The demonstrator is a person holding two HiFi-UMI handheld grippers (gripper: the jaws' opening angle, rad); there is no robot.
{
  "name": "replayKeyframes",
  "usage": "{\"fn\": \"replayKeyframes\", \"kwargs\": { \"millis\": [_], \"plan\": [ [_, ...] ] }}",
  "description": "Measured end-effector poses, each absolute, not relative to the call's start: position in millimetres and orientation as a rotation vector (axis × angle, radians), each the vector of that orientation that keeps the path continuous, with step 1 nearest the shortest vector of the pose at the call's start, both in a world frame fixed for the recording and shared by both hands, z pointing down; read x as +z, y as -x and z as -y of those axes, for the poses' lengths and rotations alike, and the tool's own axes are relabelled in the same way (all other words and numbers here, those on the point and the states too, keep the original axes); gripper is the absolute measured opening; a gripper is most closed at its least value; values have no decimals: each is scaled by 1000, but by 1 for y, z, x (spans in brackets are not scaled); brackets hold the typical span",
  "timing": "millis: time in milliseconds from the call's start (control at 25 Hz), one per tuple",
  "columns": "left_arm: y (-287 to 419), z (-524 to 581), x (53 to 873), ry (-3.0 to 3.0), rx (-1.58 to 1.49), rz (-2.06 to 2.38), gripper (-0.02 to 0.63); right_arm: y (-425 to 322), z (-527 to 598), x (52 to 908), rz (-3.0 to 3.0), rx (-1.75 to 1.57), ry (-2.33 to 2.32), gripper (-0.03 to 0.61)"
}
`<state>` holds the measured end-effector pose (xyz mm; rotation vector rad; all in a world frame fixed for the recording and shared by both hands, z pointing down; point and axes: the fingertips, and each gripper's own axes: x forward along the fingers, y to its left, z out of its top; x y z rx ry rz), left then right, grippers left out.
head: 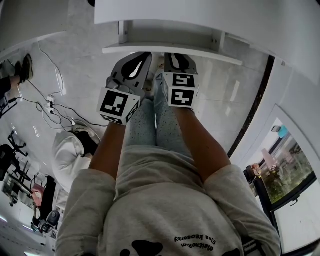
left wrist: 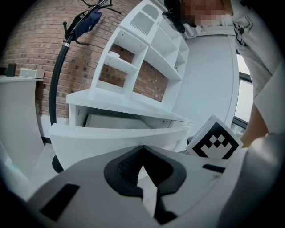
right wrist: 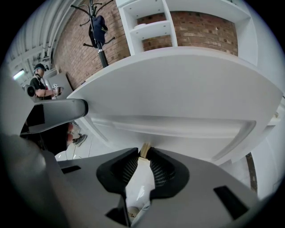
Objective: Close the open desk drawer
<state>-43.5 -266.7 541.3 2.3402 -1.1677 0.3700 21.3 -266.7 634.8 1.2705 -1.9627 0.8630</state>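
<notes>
The white desk (head: 200, 15) runs along the top of the head view, and its open drawer (head: 170, 50) juts out below the top. Both grippers are held side by side right in front of the drawer's front panel. My left gripper (head: 144, 58) has its fingertips together and holds nothing; in its own view the drawer front (left wrist: 120, 140) stands just ahead of my left gripper (left wrist: 142, 149). My right gripper (head: 174, 56) is also shut and empty. From my right gripper (right wrist: 144, 151), the drawer's front (right wrist: 178, 129) with its long recessed grip fills the space just above the tips.
White shelving (left wrist: 147, 49) stands on the desk against a brick wall (left wrist: 31, 40). A black coat stand (right wrist: 98, 26) is at the left, with a person (right wrist: 40, 87) beyond it. Cables (head: 50, 107) and a white bag (head: 70, 150) lie on the floor to my left.
</notes>
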Motion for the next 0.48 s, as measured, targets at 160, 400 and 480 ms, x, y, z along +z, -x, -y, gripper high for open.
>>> {"fn": "replayKeyframes", "kwargs": {
  "millis": [160, 400, 480],
  "plan": [
    [46, 276, 540, -2336, 363, 1180, 18, -18, 276, 634, 1972, 857, -1261, 101],
    [48, 290, 541, -2332, 353, 1189, 18, -16, 291, 634, 1976, 855, -1264, 101],
    [48, 295, 541, -2332, 351, 1190, 18, -16, 296, 634, 1977, 855, -1267, 101]
  ]
}}
